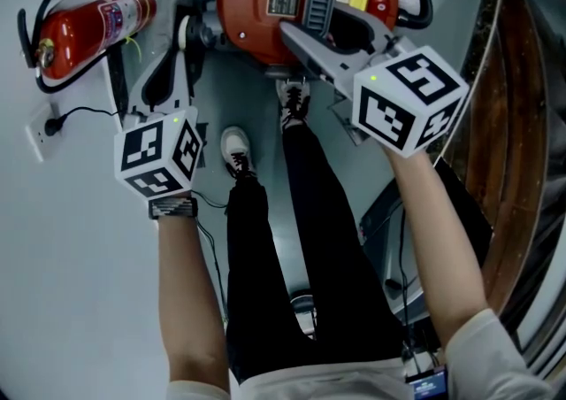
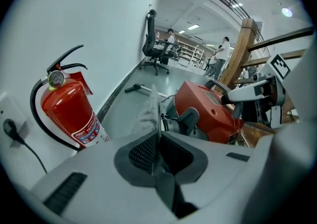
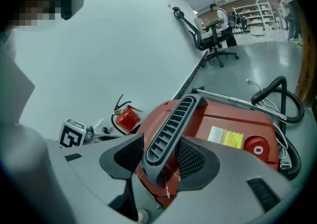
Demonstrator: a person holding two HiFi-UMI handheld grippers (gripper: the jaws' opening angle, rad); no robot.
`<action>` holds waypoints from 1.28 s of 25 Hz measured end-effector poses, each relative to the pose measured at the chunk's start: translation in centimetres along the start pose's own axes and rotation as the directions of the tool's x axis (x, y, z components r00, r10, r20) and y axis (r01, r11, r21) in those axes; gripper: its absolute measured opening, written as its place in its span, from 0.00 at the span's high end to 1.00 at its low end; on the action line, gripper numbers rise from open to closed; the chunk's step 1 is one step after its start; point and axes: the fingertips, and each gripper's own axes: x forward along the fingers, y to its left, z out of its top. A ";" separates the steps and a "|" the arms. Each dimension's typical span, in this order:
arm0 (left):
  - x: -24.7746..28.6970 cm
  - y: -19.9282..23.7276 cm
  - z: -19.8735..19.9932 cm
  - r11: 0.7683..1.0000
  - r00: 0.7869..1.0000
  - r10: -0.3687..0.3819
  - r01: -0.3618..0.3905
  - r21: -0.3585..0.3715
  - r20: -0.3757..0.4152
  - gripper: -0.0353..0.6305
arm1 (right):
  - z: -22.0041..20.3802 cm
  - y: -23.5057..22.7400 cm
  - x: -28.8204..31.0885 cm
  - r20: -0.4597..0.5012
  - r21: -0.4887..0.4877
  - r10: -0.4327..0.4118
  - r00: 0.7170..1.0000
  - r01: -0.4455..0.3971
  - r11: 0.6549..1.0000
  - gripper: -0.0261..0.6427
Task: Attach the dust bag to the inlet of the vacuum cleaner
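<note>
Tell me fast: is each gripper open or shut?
Left gripper: closed on the thin edge of the dust bag.
Right gripper: closed on the handle of the vacuum cleaner.

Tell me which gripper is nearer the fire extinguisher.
Left. The left gripper is close by the fire extinguisher, pinching the dust bag; the right gripper is farther off, clamped on the vacuum handle.

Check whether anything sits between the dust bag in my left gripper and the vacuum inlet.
Nothing visible does. The left gripper pinches the dust bag right beside the grey inlet of the red vacuum cleaner, nothing between them. The right gripper clamps the handle on top.
</note>
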 end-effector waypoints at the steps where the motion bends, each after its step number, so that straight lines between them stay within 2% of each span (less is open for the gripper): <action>1: 0.0 0.0 0.0 1.000 1.000 -0.012 0.012 -0.016 0.000 0.92 | 0.0 0.0 0.0 0.000 0.000 0.000 1.000 0.000 1.000 0.65; 7: 0.0 -0.4 0.0 0.989 0.994 -0.105 0.106 -0.106 0.016 0.92 | 0.0 0.0 0.0 0.003 -0.003 -0.003 1.000 0.003 1.000 0.65; 14: -0.1 -0.8 0.2 0.981 0.987 -0.158 0.159 -0.109 0.017 0.91 | 0.0 0.0 0.0 0.005 -0.005 -0.007 1.000 0.007 1.000 0.65; 23: 0.0 -1.5 0.2 0.978 0.980 -0.199 0.198 -0.058 -0.005 0.90 | 0.0 0.0 0.0 0.008 -0.007 -0.012 1.000 0.012 1.000 0.65; 32: 0.1 -2.1 0.1 0.982 0.981 -0.190 0.190 0.007 -0.034 0.90 | 0.0 0.0 -0.1 0.011 -0.009 -0.015 1.000 0.015 1.000 0.65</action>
